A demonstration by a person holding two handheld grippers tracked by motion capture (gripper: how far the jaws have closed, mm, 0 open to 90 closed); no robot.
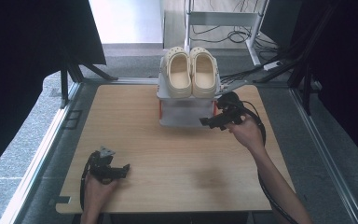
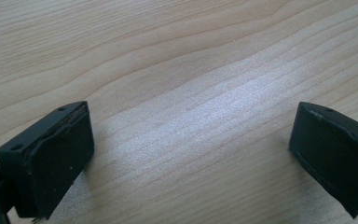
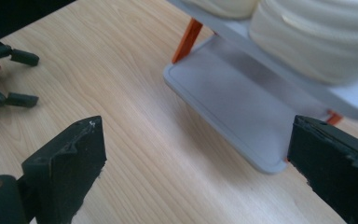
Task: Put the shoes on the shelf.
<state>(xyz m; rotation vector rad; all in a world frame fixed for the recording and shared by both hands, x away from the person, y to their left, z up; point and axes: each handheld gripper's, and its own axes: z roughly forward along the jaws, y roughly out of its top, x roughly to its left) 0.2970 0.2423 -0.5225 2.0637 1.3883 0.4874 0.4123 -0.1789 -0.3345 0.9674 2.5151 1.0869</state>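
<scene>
At the far middle of the light wooden table, a small grey two-tier plastic rack on orange legs carries a pair of cream foam clogs on its top shelf, side by side with toes pointing away and heels toward the person. The lower shelf stands bare. The right gripper hovers just beside the rack's near right corner, its jaws wide apart with nothing between them; in the right gripper view the right-hand clog bulges over the shelf edge just above and ahead of the jaws. The left gripper rests low at the near left of the table, well apart from the rack, its jaws likewise spread with only bare wood between them.

The clogs look like moulded foam: probably very light, springy rather than stiff, and not fragile. Their smooth rounded toe would likely slip out of a pinch, and the broad body seems too wide for the jaws. The better hold is probably the thin wall at the heel opening or the side rim, one jaw inside and one outside, where the foam can give a little and grip. The rack itself looks light, so a pull on a shoe could drag or tip it; lifting upward seems safer than dragging.
</scene>
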